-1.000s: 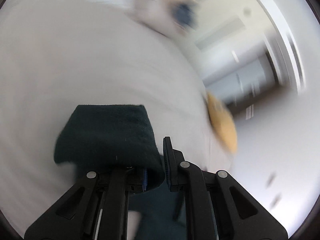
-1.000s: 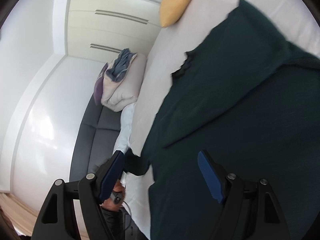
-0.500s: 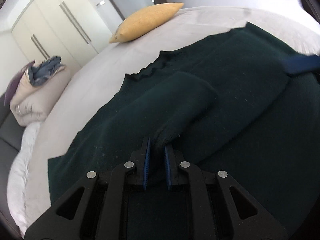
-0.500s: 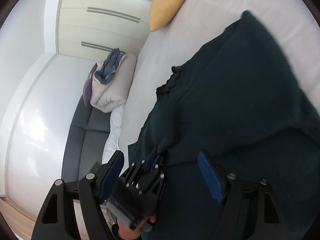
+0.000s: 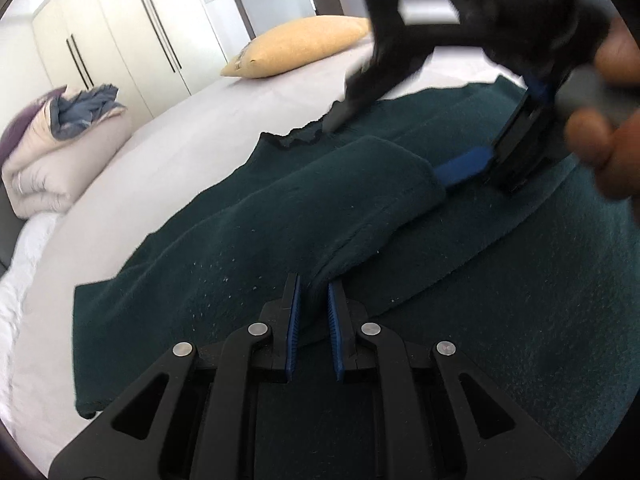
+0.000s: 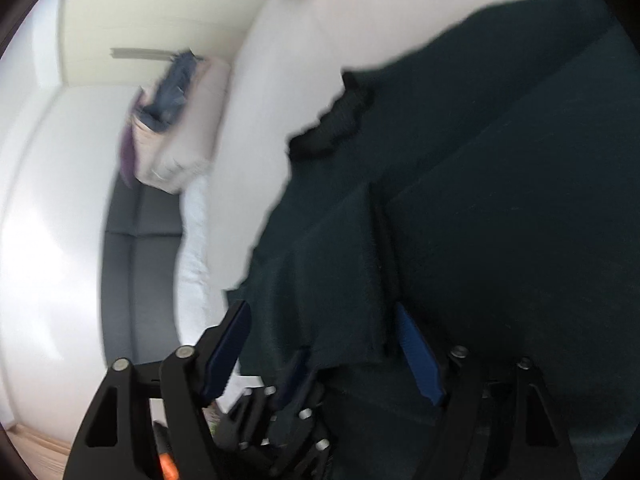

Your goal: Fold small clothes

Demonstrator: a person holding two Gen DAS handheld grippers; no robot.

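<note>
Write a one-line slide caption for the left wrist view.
Left gripper pinches a dark green garment's sleeve as the right gripper closes in.

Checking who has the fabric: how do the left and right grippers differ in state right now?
The left gripper is pinched shut on a fold of the dark green knitted sweater; the right gripper stands wide, its jaws closing. The left gripper lifts a ridge of cloth; the right gripper only straddles the folded sleeve, not yet pressing. Both are black with blue pads.
</note>
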